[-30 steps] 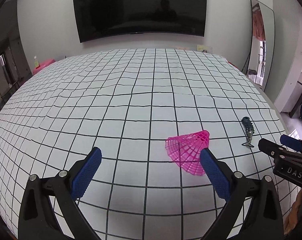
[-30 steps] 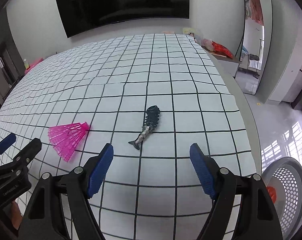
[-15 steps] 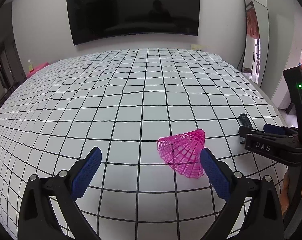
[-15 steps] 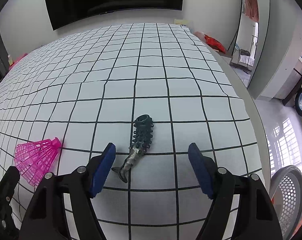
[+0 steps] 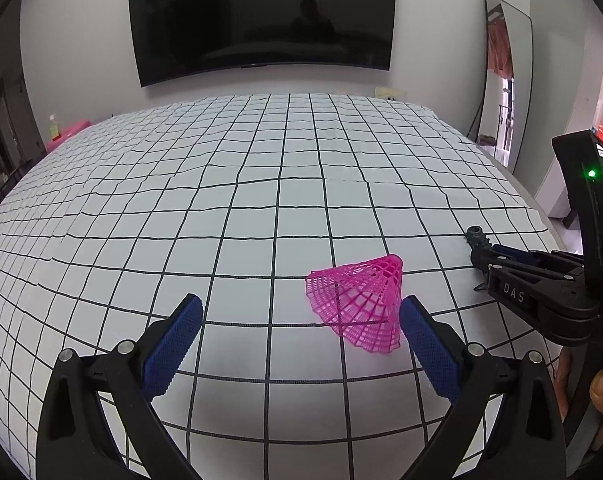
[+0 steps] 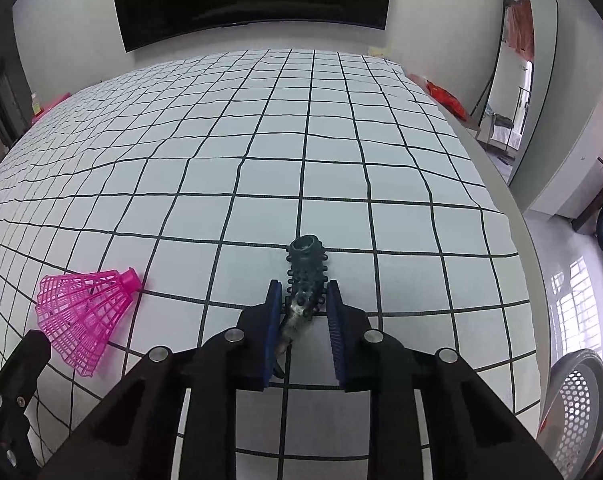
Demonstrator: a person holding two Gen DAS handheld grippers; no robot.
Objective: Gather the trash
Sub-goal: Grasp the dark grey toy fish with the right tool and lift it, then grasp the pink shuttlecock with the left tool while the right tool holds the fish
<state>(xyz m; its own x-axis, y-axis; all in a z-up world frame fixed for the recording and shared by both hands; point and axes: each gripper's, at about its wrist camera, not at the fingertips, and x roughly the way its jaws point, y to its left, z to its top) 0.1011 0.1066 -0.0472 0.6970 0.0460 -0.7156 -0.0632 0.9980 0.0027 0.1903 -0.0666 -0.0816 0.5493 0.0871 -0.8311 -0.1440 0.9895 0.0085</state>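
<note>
A dark studded fish-shaped thing (image 6: 307, 264) lies on the white checked cloth (image 6: 261, 140). My right gripper (image 6: 303, 286) is closing on it; both blue pads touch its studs near the middle, and its tail is hidden under the jaws. In the left wrist view the same gripper (image 5: 485, 258) comes in from the right, with only the thing's head (image 5: 474, 236) showing. A pink plastic shuttlecock (image 5: 357, 304) lies on its side just ahead of my left gripper (image 5: 301, 302), which is open and holds nothing. The shuttlecock (image 6: 81, 316) is also at the right wrist view's left.
The cloth's right edge (image 6: 513, 208) drops to a shiny floor. A perforated grey bin (image 6: 577, 408) stands below it at the lower right. A red bag (image 6: 445, 96) lies by the far right corner. A tall mirror (image 5: 505, 80) leans on the wall.
The right gripper came down and forward over the dark fish-shaped thing, and its jaws went from wide apart to closed against it. The left gripper and the shuttlecock stayed put.
</note>
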